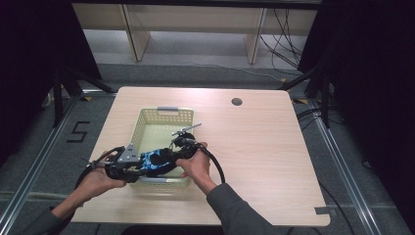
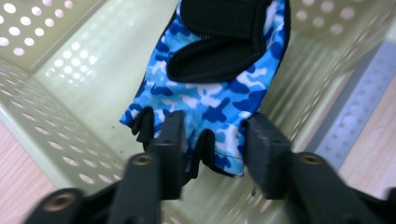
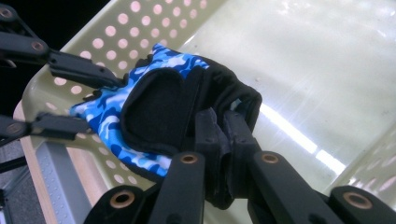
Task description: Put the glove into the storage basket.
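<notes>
Basket (image 1: pixel 165 115), pale yellow-green with perforated walls and grey handles, sits on the light wooden table (image 1: pixel 254 147) toward the person's side, and everything else gathers at its near end. A fingerless glove (image 1: pixel 157 161) in blue camouflage with black padding is stretched in the air over the basket's near part, held between both grippers.

The left gripper (image 1: pixel 134 164) comes in from the basket's near-left corner, held in the left hand (image 1: pixel 98 180). In the left gripper view its jaws stand at a middling width, closed on the finger end of the glove (image 2: pixel 212 88): the short finger stubs and blue fabric lie pinched between the two black pads, above the basket floor (image 2: pixel 98 70).

The right gripper (image 1: pixel 182 147) reaches in from the basket's right wall, the right hand (image 1: pixel 195 164) wrapped around it and a grey sleeve (image 1: pixel 235 208) behind. In the right gripper view its jaws (image 3: pixel 224 135) are drawn narrow, nearly together, gripping the black cuff end of the glove (image 3: pixel 154 112); the left gripper (image 3: pixel 65 93) shows beyond, against the basket's holed wall (image 3: pixel 140 28).

A round dark hole (image 1: pixel 237 102) marks the table beyond the basket's far-right corner.
</notes>
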### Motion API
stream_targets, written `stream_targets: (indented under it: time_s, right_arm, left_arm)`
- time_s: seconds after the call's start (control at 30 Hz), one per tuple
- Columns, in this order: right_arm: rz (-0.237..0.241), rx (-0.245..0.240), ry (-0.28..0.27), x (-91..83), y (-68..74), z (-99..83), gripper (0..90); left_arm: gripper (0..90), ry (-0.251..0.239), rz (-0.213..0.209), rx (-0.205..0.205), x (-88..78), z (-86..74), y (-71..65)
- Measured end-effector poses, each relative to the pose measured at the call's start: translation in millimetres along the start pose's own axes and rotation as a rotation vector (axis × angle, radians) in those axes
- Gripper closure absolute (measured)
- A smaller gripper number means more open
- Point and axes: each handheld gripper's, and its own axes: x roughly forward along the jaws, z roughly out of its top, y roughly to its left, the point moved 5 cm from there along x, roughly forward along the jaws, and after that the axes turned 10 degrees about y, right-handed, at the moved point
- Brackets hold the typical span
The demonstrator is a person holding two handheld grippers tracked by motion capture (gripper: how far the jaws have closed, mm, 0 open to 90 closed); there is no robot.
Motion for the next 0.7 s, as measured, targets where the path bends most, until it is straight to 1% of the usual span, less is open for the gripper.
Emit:
stream_targets:
  time_s: [0.03, 0.07, 0.1, 0.13, 0.17, 0.2, 0.23, 0.27, 0.3, 0.4, 0.47, 0.5, 0.53, 0.57, 0.63, 0.67, 0.7]
  right_arm:
    - [0.001, 0.006, -0.001, -0.3, -1.2, 0.2, 86.4]
    - [0.001, 0.006, -0.001, -0.3, -1.2, 0.2, 86.4]
    - [0.000, 0.008, -0.002, -0.3, -1.7, 0.4, 86.4]
    - [0.000, 0.028, 0.012, -1.1, -1.5, -0.6, 86.4]
    - [0.007, 0.035, 0.017, -1.3, -1.0, -1.1, 86.4]
    - [0.003, 0.023, 0.015, -1.0, -1.8, -1.0, 86.4]
    - [0.006, 0.034, 0.017, -1.3, -1.0, -1.3, 86.3]
    - [-0.001, 0.030, 0.016, -1.6, -1.2, -1.5, 86.3]
    - [-0.002, 0.025, 0.015, -1.3, -0.2, -1.5, 85.9]
    - [-0.009, 0.028, 0.024, -1.5, -0.2, -2.4, 85.5]
    - [-0.003, 0.056, 0.036, -2.1, 1.4, -3.2, 83.0]
    - [-0.003, 0.056, 0.036, -2.1, 1.4, -3.2, 83.0]
    - [-0.015, 0.029, 0.021, -1.8, -0.4, -2.3, 83.0]
    - [-0.022, 0.030, 0.026, -2.2, 0.0, -2.8, 81.7]
    - [-0.031, 0.025, 0.029, -2.4, -0.5, -3.0, 80.8]
    - [-0.034, 0.031, 0.033, -2.8, 0.3, -3.4, 78.0]
    - [-0.052, 0.026, 0.038, -4.0, 1.0, -3.2, 74.8]
  left_arm:
    - [51.9, 0.000, 0.000, 0.000, 0.0, 0.0, 0.0]
    - [51.9, 0.005, -0.015, -0.016, -1.0, 0.5, 0.0]
    - [47.8, 0.000, -0.014, -0.023, -3.2, 1.4, 1.2]
    - [46.0, -0.011, 0.001, -0.034, -5.0, 2.4, 3.1]
    - [45.8, -0.008, 0.017, -0.023, -6.7, 2.5, 4.9]
    - [45.2, -0.008, 0.007, -0.022, -8.3, 2.5, 4.4]
    - [44.2, -0.010, 0.004, -0.032, -9.2, 2.6, 4.6]
    - [42.5, -0.012, 0.010, -0.032, -10.0, 2.5, 5.4]
    - [42.3, -0.018, 0.020, -0.042, -10.6, 2.3, 5.5]
    - [41.4, -0.019, 0.013, -0.053, -10.5, 2.2, 5.1]
    - [39.1, -0.022, 0.021, -0.047, -10.9, 2.7, 5.9]
    - [39.1, -0.018, 0.022, -0.050, -11.1, 2.8, 5.8]
    - [38.4, -0.018, 0.028, -0.057, -11.0, 3.0, 5.9]
    - [36.3, -0.020, 0.034, -0.059, -11.4, 3.9, 6.5]
    - [36.2, -0.022, 0.035, -0.064, -11.2, 4.2, 5.9]
    - [35.9, -0.024, 0.033, -0.055, -11.3, 4.3, 5.6]
    - [34.7, -0.025, 0.034, -0.057, -11.4, 5.2, 4.3]
